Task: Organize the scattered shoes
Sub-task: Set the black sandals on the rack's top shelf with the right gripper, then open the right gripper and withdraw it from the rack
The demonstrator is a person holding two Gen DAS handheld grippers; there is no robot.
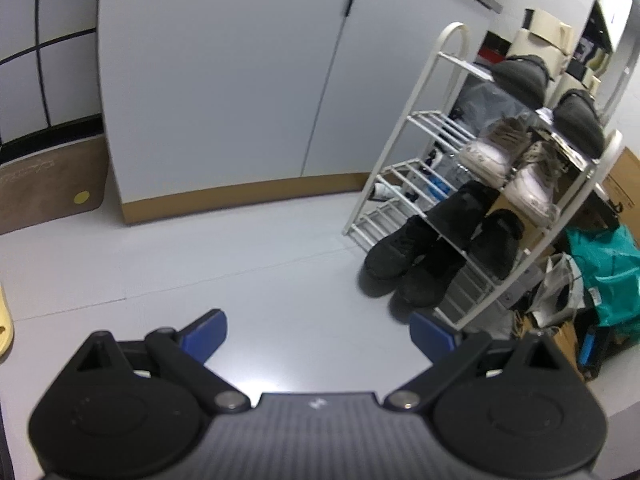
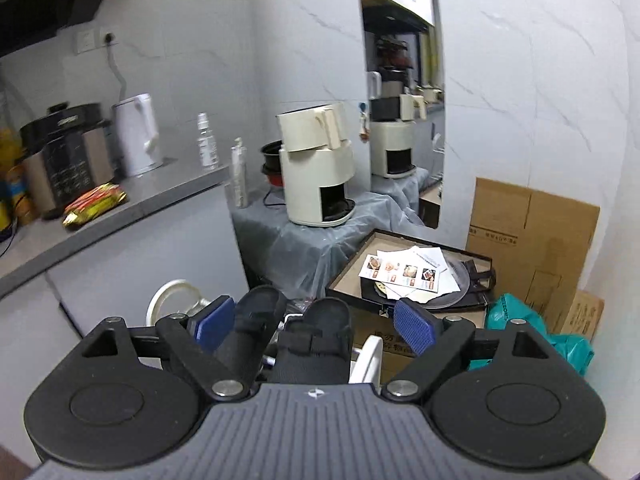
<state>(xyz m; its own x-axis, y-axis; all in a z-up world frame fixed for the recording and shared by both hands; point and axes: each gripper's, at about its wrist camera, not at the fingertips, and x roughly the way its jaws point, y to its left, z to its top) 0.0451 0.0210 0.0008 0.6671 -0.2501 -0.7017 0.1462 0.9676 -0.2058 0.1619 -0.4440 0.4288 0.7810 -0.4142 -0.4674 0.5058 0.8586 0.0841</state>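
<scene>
This is a home kitchen. A white kettle (image 2: 136,136) and a black cooker (image 2: 66,152) sit on the counter (image 2: 160,192), and a shoe rack (image 1: 404,184) stands nearby.

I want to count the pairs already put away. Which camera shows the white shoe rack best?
The left wrist view: the white shoe rack stands whole beside the cabinet, every shelf visible, four pairs on it. The right wrist view shows only its top edge behind the dark slippers that sit between the open right tongs.
</scene>
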